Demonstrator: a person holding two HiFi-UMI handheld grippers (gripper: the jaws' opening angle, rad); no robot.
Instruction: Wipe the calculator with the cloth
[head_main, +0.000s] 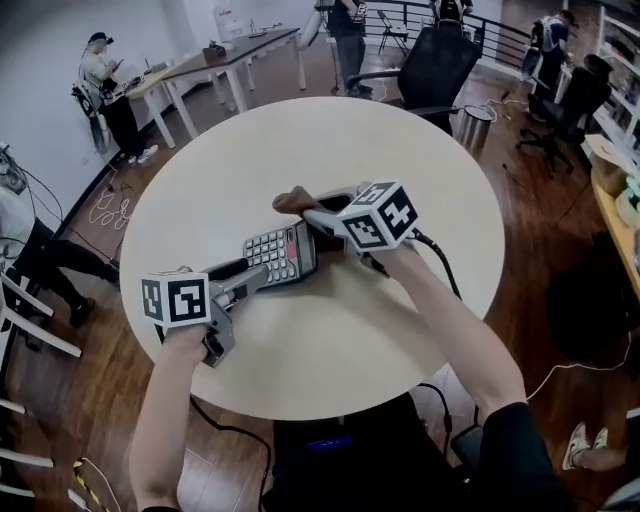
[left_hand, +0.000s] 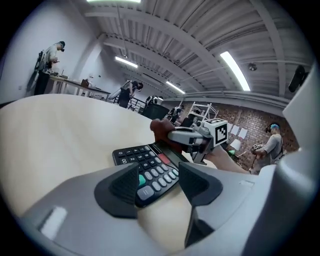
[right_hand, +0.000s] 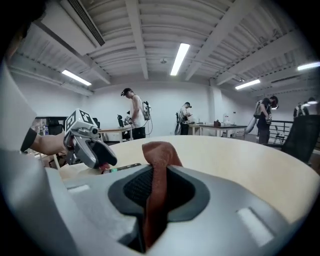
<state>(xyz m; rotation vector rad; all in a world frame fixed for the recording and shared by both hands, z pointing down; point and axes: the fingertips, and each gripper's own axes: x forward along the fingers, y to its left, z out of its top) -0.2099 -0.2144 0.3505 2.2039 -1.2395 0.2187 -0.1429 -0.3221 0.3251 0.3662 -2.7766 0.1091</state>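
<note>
Closest in, at about 7 o'clock of the round table (head_main: 250, 160), the left gripper (head_main: 248, 281) reaches toward the calculator (head_main: 283, 255). Its own view shows the jaws standing apart, with the calculator's near corner and its lowest keys lying between the pads. I see no clear pinch, so this looks like bracing rather than a firm hold. The calculator lies flat near the table's middle, keys up. At its 1 o'clock end, the right gripper (head_main: 318, 212) comes in from 3 o'clock. Its jaws are clamped on the brown cloth (right_hand: 157, 165), which bunches up out of the pads and hangs just over the calculator's display end. The cloth is picked up and brought to the work, so the fetching part is done. The wiping seems barely begun at best. The pictures show no trace of what has been cleaned, and the whole key field still lies uncovered. That leaves drawing the cloth across display and keys toward 8 o'clock — while the left gripper steadies the near end.
</note>
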